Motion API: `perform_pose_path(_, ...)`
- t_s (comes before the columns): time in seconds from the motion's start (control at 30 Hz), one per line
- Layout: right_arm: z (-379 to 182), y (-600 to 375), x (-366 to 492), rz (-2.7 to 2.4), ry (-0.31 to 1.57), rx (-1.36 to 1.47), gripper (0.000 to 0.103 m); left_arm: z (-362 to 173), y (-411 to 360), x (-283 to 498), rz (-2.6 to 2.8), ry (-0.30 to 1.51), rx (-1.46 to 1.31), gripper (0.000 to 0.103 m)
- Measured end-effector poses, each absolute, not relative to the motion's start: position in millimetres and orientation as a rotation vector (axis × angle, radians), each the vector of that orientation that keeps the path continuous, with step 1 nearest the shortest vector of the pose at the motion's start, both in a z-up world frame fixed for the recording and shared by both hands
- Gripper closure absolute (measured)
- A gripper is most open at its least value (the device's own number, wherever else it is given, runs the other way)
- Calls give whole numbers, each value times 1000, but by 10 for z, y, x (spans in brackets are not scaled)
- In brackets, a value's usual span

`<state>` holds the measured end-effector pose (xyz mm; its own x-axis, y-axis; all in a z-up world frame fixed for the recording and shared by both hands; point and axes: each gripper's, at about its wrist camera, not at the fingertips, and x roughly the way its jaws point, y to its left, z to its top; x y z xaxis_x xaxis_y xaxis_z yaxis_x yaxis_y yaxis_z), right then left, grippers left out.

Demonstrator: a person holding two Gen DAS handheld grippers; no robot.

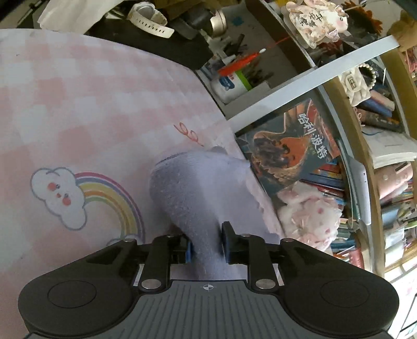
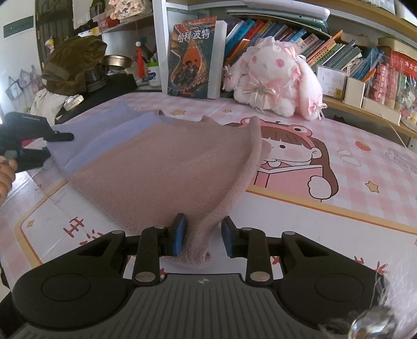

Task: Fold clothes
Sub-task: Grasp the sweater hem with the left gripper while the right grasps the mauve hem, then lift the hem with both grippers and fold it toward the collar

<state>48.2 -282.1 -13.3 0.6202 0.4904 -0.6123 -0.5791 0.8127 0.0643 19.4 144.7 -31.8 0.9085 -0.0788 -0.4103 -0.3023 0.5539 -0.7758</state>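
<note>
A fleecy cloth, mauve-pink [image 2: 166, 167] on one face and lavender [image 1: 192, 193] on the other, lies partly lifted over the pink cartoon table mat [image 2: 338, 182]. My left gripper [image 1: 207, 247] is shut on a bunched lavender end that fills the space between its blue pads. The same gripper shows at the left edge of the right wrist view [image 2: 56, 137], at the cloth's lavender edge. My right gripper [image 2: 203, 234] stands open around the pink corner. That corner rests against the left pad [image 2: 180, 234], with a gap to the right pad.
A plush rabbit [image 2: 273, 78], a standing book [image 2: 192, 57] and shelves of books line the far edge of the table. Dark clutter, a white watch [image 1: 151, 18] and a pen cup [image 2: 153, 73] sit at the far left. A hand [image 2: 5, 174] holds the left gripper.
</note>
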Motion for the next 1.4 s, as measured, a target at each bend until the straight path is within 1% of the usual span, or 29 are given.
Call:
perform_pose_path(0.07, -108, -2825, 497, 616, 665, -139, 74, -358, 1492, 196, 141, 427, -1003, 83)
perform_pose_path(0.1, -83, -2831, 510, 615, 668, -133, 74, -378, 1515, 196, 143, 427, -1012, 86)
perform_pose_path(0.17, 28, -2875, 562, 610, 644, -90, 72, -418, 1560, 198, 147, 426, -1032, 89)
perform_pose_path(0.27, 198, -2865, 692, 579, 599, -98, 73, -479, 1628, 200, 153, 425, -1062, 90)
perform_pose_path(0.33, 219, -2810, 788, 579, 599, -134, 73, -515, 1675, 199, 159, 423, -1080, 90)
perform_pose_path(0.43, 138, -2745, 864, 641, 620, -125, 77, -505, 1803, 136, 186, 408, -1071, 90)
perform_pose_path(0.63, -60, -2564, 835, 707, 672, -71, 80, -465, 2033, 8, 226, 401, -1035, 90)
perform_pose_path(0.83, -110, -2403, 779, 719, 681, -83, 84, -58, 1818, 42, 165, 339, -918, 91)
perform_pose_path(0.97, -129, -2416, 777, 715, 684, -67, 85, 251, 1636, 75, 113, 290, -832, 91)
perform_pose_path(1.0, -136, -2428, 781, 715, 686, -59, 85, 325, 1573, 84, 98, 280, -804, 90)
perform_pose_path(1.23, -162, -2466, 782, 713, 686, -33, 85, 720, 408, 150, -95, 287, -327, 90)
perform_pose_path(1.3, -165, -2469, 789, 715, 688, -29, 85, 813, 64, 169, -148, 293, -184, 86)
perform_pose_path(1.33, -166, -2472, 793, 716, 688, -26, 85, 741, -156, 172, -167, 331, -89, 84)
perform_pose_path(1.4, -168, -2481, 802, 718, 691, -19, 85, 630, -303, 137, -188, 354, -9, 79)
